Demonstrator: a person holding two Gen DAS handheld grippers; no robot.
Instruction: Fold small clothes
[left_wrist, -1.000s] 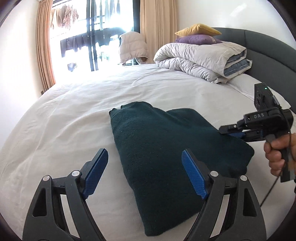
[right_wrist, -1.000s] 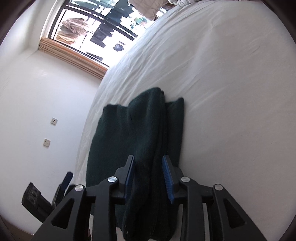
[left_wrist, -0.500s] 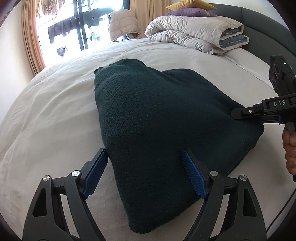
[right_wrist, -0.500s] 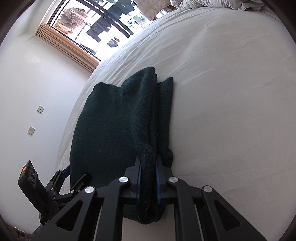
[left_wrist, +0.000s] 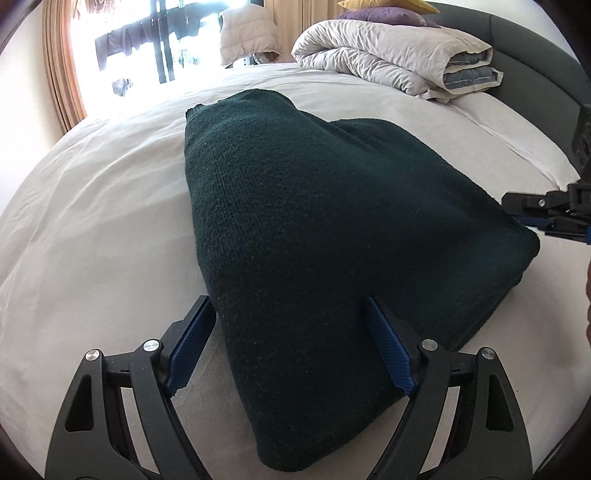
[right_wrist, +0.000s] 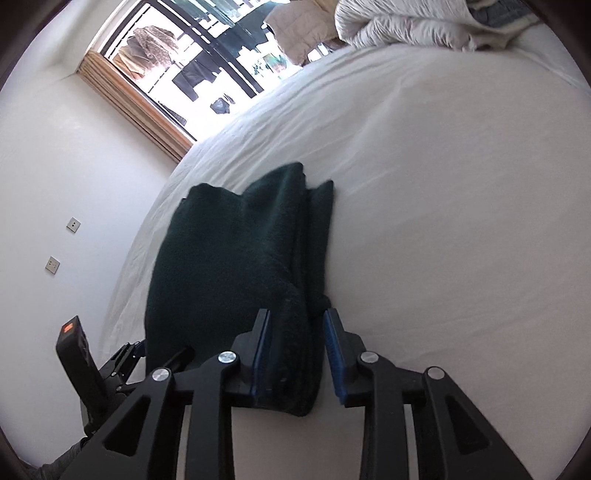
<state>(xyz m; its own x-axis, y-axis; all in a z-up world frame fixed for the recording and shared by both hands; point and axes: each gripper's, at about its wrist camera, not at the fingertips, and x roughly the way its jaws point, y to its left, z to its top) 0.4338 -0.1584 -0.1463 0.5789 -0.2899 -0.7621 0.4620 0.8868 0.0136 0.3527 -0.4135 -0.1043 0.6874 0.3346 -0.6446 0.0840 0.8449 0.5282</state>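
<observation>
A folded dark green knit sweater (left_wrist: 314, 221) lies on the white bed sheet (left_wrist: 92, 221). My left gripper (left_wrist: 291, 354) is open, its blue pads straddling the sweater's near corner, low over the bed. My right gripper (right_wrist: 297, 354) is open, its jaws a little apart on either side of the sweater's folded edge (right_wrist: 291, 332), which sits loose between them. The right gripper also shows at the right edge of the left wrist view (left_wrist: 546, 218), beside the sweater's right corner. The left gripper shows at lower left of the right wrist view (right_wrist: 122, 362).
A rolled grey-white duvet (left_wrist: 391, 70) with yellow and purple pillows lies at the head of the bed by the dark headboard (left_wrist: 535, 74). A bright window with curtains (left_wrist: 59, 74) stands beyond the bed. A white wall with sockets (right_wrist: 51, 264) runs alongside.
My right gripper, shut on the sweater's edge half a second ago, has opened and let it go. My left gripper has moved forward, now straddling the sweater's corner.
</observation>
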